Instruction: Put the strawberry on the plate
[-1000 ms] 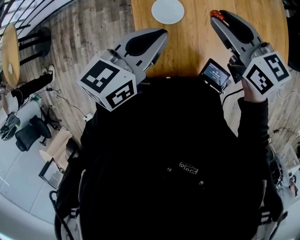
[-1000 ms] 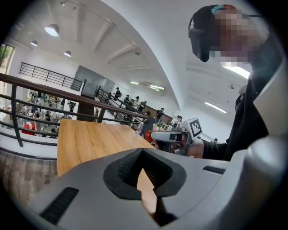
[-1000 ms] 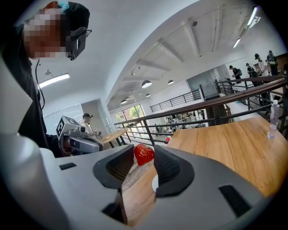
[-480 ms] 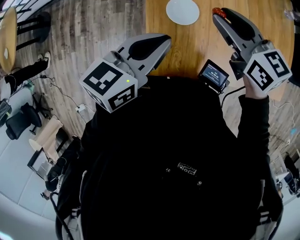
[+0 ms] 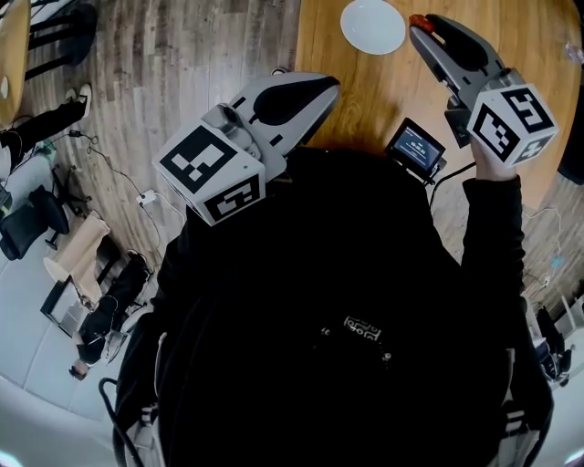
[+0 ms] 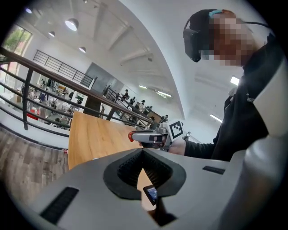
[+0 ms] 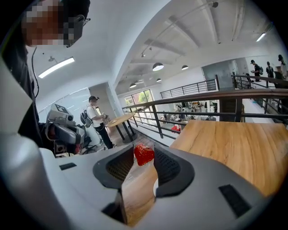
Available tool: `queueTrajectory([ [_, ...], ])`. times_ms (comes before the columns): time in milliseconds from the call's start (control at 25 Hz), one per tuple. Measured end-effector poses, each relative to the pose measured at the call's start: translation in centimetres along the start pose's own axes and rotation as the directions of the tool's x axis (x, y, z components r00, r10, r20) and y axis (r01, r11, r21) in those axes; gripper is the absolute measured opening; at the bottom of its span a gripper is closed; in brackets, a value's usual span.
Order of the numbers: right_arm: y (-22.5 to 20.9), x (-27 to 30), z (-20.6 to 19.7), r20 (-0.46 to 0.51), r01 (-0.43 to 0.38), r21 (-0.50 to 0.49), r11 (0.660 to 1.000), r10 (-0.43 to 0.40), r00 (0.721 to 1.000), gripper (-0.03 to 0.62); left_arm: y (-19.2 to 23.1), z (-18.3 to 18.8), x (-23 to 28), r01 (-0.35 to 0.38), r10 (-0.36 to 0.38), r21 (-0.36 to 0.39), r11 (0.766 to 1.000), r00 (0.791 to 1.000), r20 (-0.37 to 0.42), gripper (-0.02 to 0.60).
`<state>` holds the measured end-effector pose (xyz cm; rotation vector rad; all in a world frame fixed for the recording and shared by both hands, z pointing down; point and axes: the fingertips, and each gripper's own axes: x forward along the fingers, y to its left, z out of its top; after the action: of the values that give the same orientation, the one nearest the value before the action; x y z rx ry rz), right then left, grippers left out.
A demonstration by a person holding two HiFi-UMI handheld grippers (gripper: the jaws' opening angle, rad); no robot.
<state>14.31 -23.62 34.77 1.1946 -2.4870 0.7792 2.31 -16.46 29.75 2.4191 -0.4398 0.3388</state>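
A white plate (image 5: pixel 372 25) lies on the wooden table (image 5: pixel 365 82) near its far side. A red strawberry (image 5: pixel 421 23) is pinched at the tip of my right gripper (image 5: pixel 423 27), just right of the plate and above the table. In the right gripper view the strawberry (image 7: pixel 144 154) sits between the jaw tips of the right gripper (image 7: pixel 144 152), with a white sliver of the plate (image 7: pixel 155 186) below it. My left gripper (image 5: pixel 321 88) hangs shut and empty over the table's near left edge. Its jaws meet in the left gripper view (image 6: pixel 143 151), where the strawberry (image 6: pixel 131 135) also shows.
A small device with a lit screen (image 5: pixel 417 146) sits at the table's near edge between my hands. Wood floor (image 5: pixel 182 64) lies to the left. A railing (image 7: pixel 202 101) runs past the table's far side. A person (image 7: pixel 96 121) stands by a round table (image 7: pixel 118 120).
The right gripper with the strawberry has come closer to the plate; the gap between them has shrunk. The left gripper has shifted slightly right along the table edge, still shut.
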Motion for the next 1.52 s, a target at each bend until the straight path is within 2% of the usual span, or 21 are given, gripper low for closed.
queueTrajectory([
  [240, -1.5, 1.0, -2.2, -0.049, 0.013, 0.023, 1.000, -0.012, 0.999, 0.150, 0.3, 0.4, 0.3, -0.004, 0.004, 0.002, 1.000, 1.000, 0.005, 0.002],
  [400, -2.3, 2.5, -3.5, -0.092, 0.026, 0.032, 0.999, -0.023, 0.995, 0.150, -0.7, 0.3, 0.4, 0.090, -0.090, -0.004, 0.996, 0.996, -0.016, 0.002],
  [480, -3.0, 2.9, -4.8, -0.124, 0.037, 0.035, 0.999, -0.032, 0.992, 0.150, -1.0, 0.2, 0.7, 0.112, -0.112, -0.006, 0.994, 0.994, -0.012, 0.002],
  [920, -5.8, 6.9, -9.7, -0.276, 0.041, 0.003, 0.999, -0.039, 0.960, 0.150, 0.8, -0.1, -0.2, 0.063, -0.061, -0.071, 0.996, 0.998, 0.028, 0.002],
  [1200, -6.6, 9.5, -13.2, -0.383, 0.003, 0.017, 1.000, 0.004, 0.924, 0.150, 1.5, 0.3, -1.4, 0.035, -0.030, -0.102, 0.994, 0.998, 0.051, 0.002],
  [1400, -7.3, 10.4, -15.8, -0.456, 0.005, 0.002, 1.000, -0.003, 0.890, 0.150, 1.4, 0.2, -2.1, 0.027, -0.020, -0.117, 0.993, 0.998, 0.061, 0.002],
  [1520, -8.0, 10.7, -16.9, -0.473, 0.013, 0.014, 1.000, -0.005, 0.881, 0.150, 1.5, 0.2, -2.1, 0.027, -0.020, -0.114, 0.993, 0.998, 0.064, 0.002],
])
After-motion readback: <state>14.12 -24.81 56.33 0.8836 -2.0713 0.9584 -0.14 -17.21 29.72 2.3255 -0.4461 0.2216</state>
